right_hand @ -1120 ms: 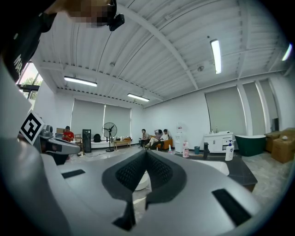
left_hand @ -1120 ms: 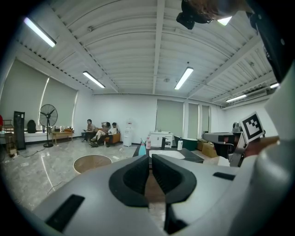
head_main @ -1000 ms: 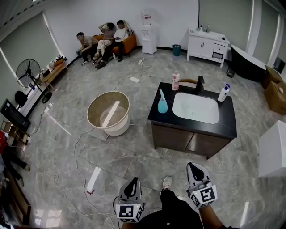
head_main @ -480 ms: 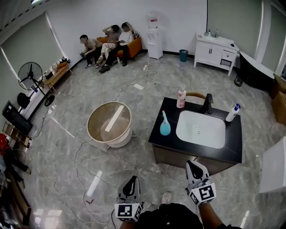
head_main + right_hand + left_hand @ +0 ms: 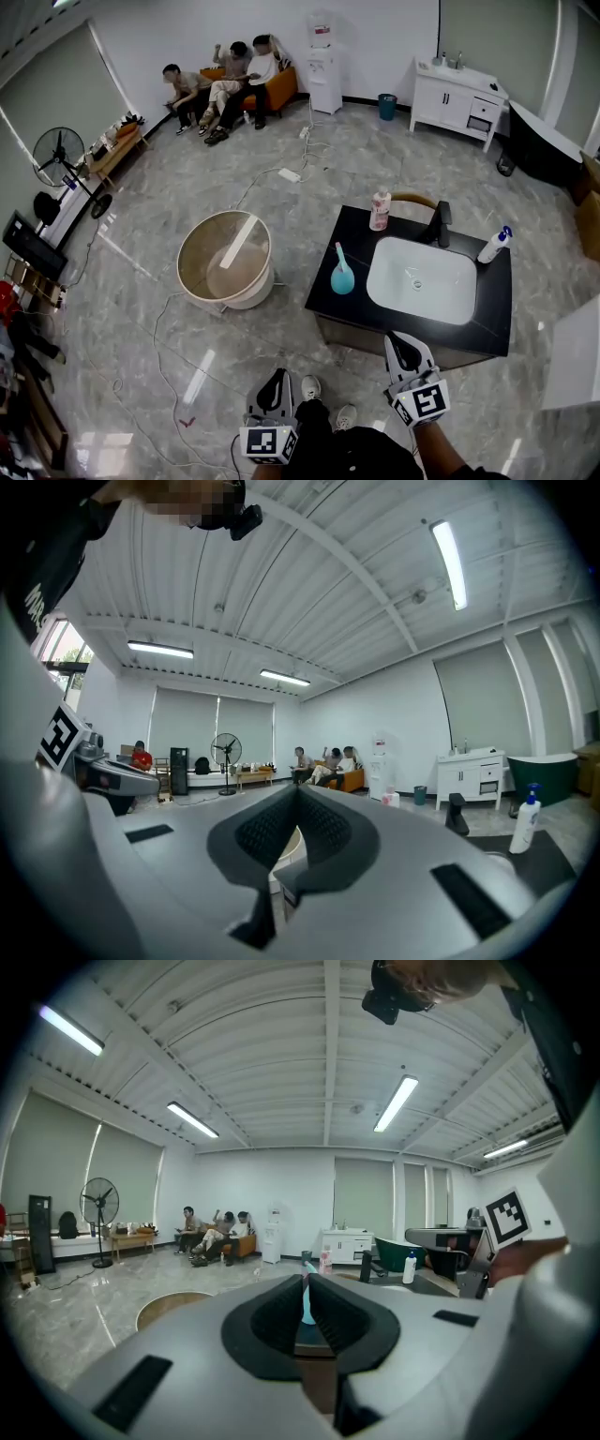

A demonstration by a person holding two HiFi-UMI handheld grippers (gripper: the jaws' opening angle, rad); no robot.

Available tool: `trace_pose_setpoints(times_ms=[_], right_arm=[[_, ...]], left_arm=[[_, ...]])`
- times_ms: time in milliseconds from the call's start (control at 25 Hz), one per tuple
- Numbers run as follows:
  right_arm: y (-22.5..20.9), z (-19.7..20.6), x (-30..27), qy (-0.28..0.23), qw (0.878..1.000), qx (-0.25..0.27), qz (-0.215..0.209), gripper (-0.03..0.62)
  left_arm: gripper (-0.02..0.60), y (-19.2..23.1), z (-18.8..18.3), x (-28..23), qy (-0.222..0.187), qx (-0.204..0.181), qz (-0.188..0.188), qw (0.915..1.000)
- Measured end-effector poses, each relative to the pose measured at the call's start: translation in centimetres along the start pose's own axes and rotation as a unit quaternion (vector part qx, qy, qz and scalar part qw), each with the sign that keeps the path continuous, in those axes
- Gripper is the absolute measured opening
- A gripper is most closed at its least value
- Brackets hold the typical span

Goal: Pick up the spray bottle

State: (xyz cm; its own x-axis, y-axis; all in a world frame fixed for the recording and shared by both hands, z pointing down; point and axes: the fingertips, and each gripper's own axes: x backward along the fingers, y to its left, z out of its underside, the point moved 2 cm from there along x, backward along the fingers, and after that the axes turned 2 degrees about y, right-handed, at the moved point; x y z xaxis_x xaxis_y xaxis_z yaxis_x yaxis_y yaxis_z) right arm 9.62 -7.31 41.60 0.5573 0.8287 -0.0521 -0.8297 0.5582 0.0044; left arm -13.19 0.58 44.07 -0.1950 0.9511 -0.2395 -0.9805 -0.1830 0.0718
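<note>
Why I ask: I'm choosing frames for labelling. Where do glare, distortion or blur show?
Head view: fisheye bows the walls; light glares on the glossy floor. Left gripper view: black corners, the left gripper looms soft near the lens. Right gripper view: likewise for the right gripper, plus a mosaic patch.

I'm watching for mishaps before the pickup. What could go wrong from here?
1. Three bottles stand on the black counter: a teal bottle, a pink bottle and a white bottle with a blue top; the wrong one might be taken.
2. The left gripper and the right gripper are both shut; reaching in like that could knock a bottle into the sink.
3. Cables trail across the floor near the person's feet, a possible trip.
</note>
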Motion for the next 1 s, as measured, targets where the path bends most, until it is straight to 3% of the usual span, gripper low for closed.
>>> trace_pose_setpoints(times_ms=[720,880,1000], right_arm=[[-4.1,2.7,-13.7,0.021,1.0,0.0,0.014,-0.005],[-5.0,6.0,-18.7,0.072,0.997,-0.005,0.009,0.164],[-5.1,9.1,-21.7,0.104,0.994,-0.011,0.01,0.214]], left_arm=[[0.029,3.8,-1.2,-13.8,0.016,0.008,0.052,0.9985],[0.029,4.4,0.4,-16.4,0.057,0.016,0.067,0.996],[0.029,5.1,3.0,-17.3,0.099,0.031,0.079,0.9915]])
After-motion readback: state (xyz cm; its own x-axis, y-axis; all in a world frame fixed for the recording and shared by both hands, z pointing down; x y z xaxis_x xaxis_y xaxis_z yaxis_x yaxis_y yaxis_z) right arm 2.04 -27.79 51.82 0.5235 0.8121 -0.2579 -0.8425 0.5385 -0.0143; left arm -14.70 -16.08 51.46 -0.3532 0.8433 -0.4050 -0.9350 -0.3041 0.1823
